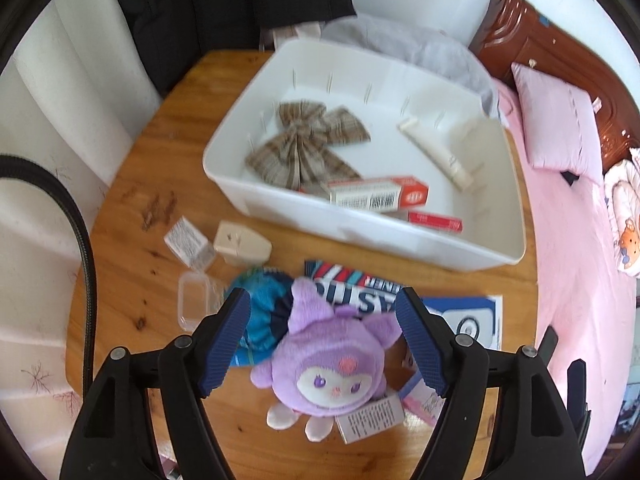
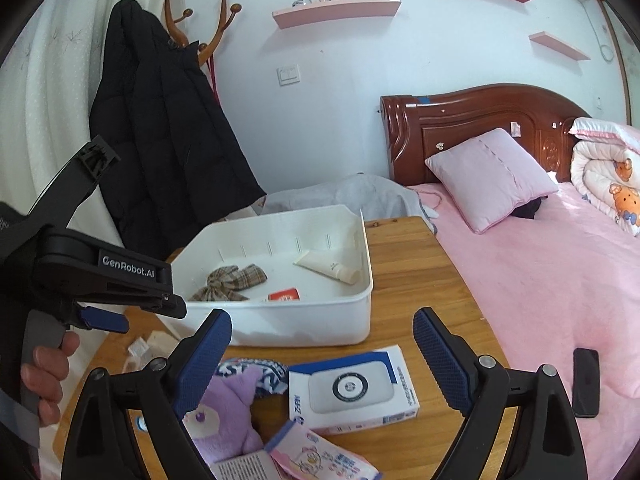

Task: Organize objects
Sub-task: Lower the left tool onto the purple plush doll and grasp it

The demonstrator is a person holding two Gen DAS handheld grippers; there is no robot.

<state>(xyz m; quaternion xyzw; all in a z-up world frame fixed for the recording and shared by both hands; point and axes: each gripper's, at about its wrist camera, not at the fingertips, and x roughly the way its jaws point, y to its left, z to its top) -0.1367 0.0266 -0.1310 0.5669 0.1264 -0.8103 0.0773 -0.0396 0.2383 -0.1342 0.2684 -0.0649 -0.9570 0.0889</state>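
Note:
A white bin [image 1: 472, 250] stands on the wooden table [image 1: 136, 184]; it shows in the right wrist view too [image 2: 320, 322]. In it lie a plaid bow [image 1: 304, 146], a cream tube [image 1: 436, 154] and red-and-white boxes [image 1: 376, 194]. My left gripper [image 1: 324, 344] is open, its fingers on either side of a purple plush toy [image 1: 332, 364], a little above it. My right gripper [image 2: 322, 368] is open and empty above a white-and-blue box [image 2: 352, 390]. The plush shows at lower left there [image 2: 224, 416].
Around the plush lie a blue sock [image 1: 264, 316], a printed pouch [image 1: 356, 284], a beige plug [image 1: 240, 244], a small carton [image 1: 188, 242], a clear case [image 1: 194, 300] and a pink packet [image 2: 320, 456]. A pink bed [image 2: 520, 264] with a phone [image 2: 586, 382] borders the table's right.

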